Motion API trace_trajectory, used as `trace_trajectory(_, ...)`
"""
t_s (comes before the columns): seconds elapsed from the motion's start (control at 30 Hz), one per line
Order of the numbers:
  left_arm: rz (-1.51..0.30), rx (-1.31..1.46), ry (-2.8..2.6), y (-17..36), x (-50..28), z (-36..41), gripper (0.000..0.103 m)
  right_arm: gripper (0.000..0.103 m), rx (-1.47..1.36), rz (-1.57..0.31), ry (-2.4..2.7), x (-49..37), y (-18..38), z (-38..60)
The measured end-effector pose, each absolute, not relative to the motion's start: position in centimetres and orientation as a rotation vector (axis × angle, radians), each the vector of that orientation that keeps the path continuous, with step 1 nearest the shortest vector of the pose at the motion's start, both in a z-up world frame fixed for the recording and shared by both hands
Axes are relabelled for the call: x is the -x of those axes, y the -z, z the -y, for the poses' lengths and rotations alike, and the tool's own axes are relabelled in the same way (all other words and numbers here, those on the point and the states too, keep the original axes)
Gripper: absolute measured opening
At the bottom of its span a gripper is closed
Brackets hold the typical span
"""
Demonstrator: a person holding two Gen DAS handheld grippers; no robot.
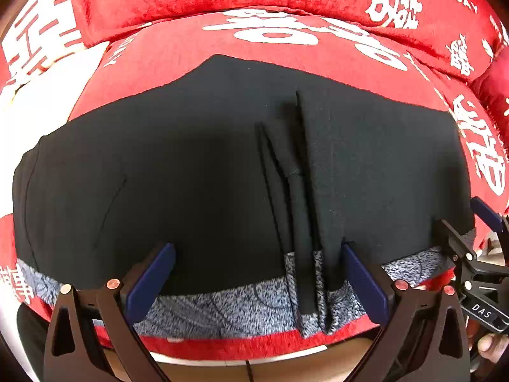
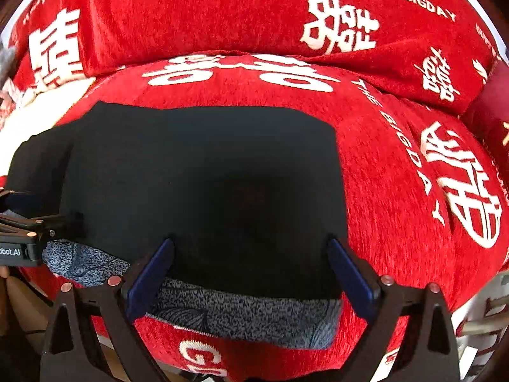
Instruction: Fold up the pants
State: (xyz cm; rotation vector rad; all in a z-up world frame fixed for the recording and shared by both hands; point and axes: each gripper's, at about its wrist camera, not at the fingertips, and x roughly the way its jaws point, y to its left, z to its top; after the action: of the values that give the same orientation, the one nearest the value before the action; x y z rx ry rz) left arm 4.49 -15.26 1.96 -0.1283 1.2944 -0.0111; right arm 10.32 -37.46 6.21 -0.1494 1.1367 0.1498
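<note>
Black pants lie flat across a red sofa seat, with a grey patterned lining band showing along the near edge. Raised pleats run through the cloth. My left gripper is open, its blue fingers apart over the near edge, holding nothing. In the right wrist view the pants fill the middle, the grey band nearest. My right gripper is open above that edge, empty. It also shows in the left wrist view at the pants' right end.
Red cushions with white lettering stand behind the seat. A white patch of fabric lies at the left. The left gripper's body shows at the left edge of the right wrist view. The sofa's front edge is just below the grippers.
</note>
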Motion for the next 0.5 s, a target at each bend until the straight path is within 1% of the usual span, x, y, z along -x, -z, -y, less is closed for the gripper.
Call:
trace_trajectory(0.1, -1.266, 0.106, 0.003, -2.8, -3.9, 15.1, 0.103, 0.098, 0.127, -1.125, -0.16, -9.7, -6.8, 37.3)
trace_trajectory(0.2, -1.283, 0.084, 0.013, -2.1, -3.8, 15.4, 0.103, 0.1, 0.202, -1.147, -0.152, -9.5, -5.8, 36.6)
trace_trajectory(0.27, -1.283, 0.088, 0.016, -1.8, -3.8, 15.5, 0.103, 0.1, 0.142, -1.136, -0.152, -10.0, -7.0, 36.7)
trace_trajectory(0.37, -1.289, 0.111, 0.018, -1.7, -3.9, 15.2, 0.103, 0.1, 0.082, -1.087, -0.155, -11.7, -8.7, 36.2)
trace_trajectory(0.5, -1.281, 0.104, 0.018, -1.7, -3.8, 15.3, 0.103, 0.1, 0.112, -1.13, -0.156, -15.7, -6.9, 33.5)
